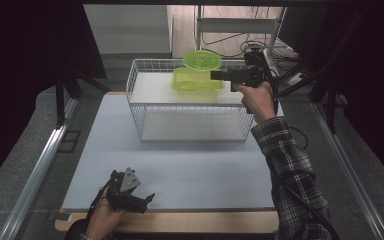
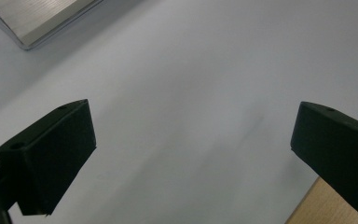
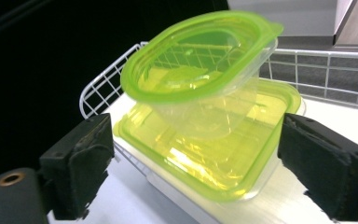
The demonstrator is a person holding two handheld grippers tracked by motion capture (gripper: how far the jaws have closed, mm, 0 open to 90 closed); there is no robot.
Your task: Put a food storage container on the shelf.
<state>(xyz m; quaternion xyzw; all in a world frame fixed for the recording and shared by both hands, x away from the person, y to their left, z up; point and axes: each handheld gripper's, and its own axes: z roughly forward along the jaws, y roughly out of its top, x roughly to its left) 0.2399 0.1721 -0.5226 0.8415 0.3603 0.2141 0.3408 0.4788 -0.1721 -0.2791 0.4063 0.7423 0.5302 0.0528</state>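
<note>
- Left gripper (image 1: 147,199) rests idle at the near table (image 1: 190,170) edge, jaws spread, nothing between them.
- Right gripper (image 3: 193,154) is held level at the wire basket (image 1: 190,107), jaws spread wide, apart from the boxes.
- Oval tub (image 3: 200,65) sits tilted on the square box (image 3: 214,154); I judge a nudge tips it off.
</note>
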